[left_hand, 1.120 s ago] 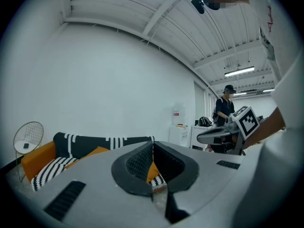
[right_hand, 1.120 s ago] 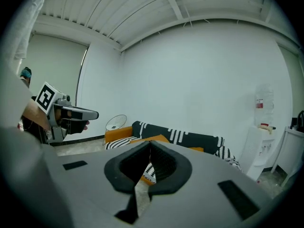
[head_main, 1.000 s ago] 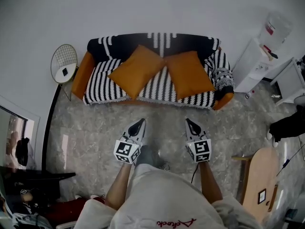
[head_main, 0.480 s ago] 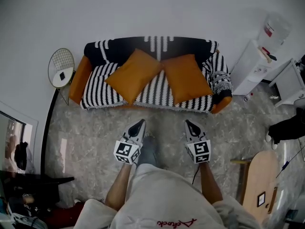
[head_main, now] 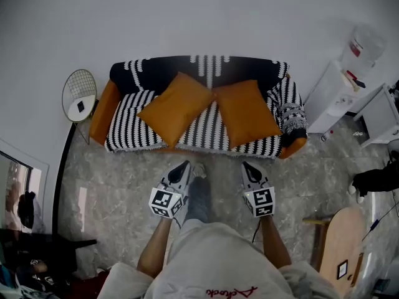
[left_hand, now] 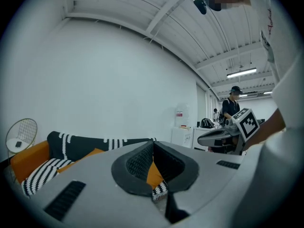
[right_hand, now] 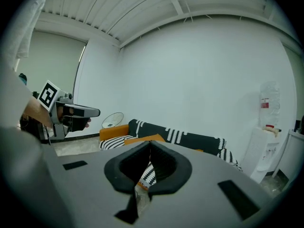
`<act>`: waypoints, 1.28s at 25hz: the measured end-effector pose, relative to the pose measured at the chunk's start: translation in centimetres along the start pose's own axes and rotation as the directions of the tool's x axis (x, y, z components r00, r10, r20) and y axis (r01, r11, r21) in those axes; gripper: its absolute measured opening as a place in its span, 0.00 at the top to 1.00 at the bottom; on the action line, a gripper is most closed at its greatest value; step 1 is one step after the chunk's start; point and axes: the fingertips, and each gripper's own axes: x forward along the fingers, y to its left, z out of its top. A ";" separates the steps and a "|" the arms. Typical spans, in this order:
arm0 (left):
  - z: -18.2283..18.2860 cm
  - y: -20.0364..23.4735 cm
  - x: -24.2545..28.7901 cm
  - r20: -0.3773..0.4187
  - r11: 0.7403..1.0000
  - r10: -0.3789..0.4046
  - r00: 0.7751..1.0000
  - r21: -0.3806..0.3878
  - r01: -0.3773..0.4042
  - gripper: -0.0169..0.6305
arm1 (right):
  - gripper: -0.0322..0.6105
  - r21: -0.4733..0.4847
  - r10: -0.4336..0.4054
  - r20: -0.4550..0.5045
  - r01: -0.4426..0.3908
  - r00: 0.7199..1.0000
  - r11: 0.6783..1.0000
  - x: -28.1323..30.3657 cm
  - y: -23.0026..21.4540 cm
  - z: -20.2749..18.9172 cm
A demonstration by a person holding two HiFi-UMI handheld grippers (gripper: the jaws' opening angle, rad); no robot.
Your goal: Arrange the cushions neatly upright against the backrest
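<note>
There is red curly writing (head_main: pixel 229 290) on the person's white shirt (head_main: pixel 206 254), but I cannot read it. A red label (head_main: pixel 355 46) sits on the big water bottle (head_main: pixel 365 41) on top of the white water machine (head_main: pixel 336 89); its words are too small to read. Each gripper has a cube with black and white squares.

The floor (head_main: pixel 112 179) is grey stone with cloudy marks. The wall (head_main: pixel 199 17) behind the sofa (head_main: pixel 131 129) is plain white, and the ceiling has white beams and long lights. A round wire table (head_main: pixel 80 89) stands just beside the sofa's left end.

The sofa is orange with a black and white striped cover. The left cushion (head_main: pixel 176 106) and the right cushion (head_main: pixel 247 111) are both orange. They sit crooked on the seat like diamonds, with their corners touching in the middle, below the dark backrest (head_main: pixel 162 72).

The left gripper (head_main: pixel 185 164) and the right gripper (head_main: pixel 245 166) are over the floor in front of the sofa, apart from it. Both have their jaws pressed together and hold nothing.
</note>
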 end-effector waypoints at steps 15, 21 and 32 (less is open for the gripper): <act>0.1 11.6 10.8 -0.018 0.998 0.004 1.000 -0.065 -0.006 0.93 | 0.90 -0.007 0.042 -0.058 -0.042 0.997 0.999 15.9 -4.5 1.6; 0.9 18.4 15.7 -0.048 0.996 0.030 0.998 -0.080 -0.034 0.93 | 0.91 0.000 0.067 -0.083 -0.067 0.994 0.998 23.7 -6.2 3.4; 2.8 29.3 24.0 -0.048 0.988 0.087 0.995 -0.128 -0.092 0.93 | 0.90 -0.039 0.087 -0.104 -0.091 0.991 0.995 37.1 -10.8 8.0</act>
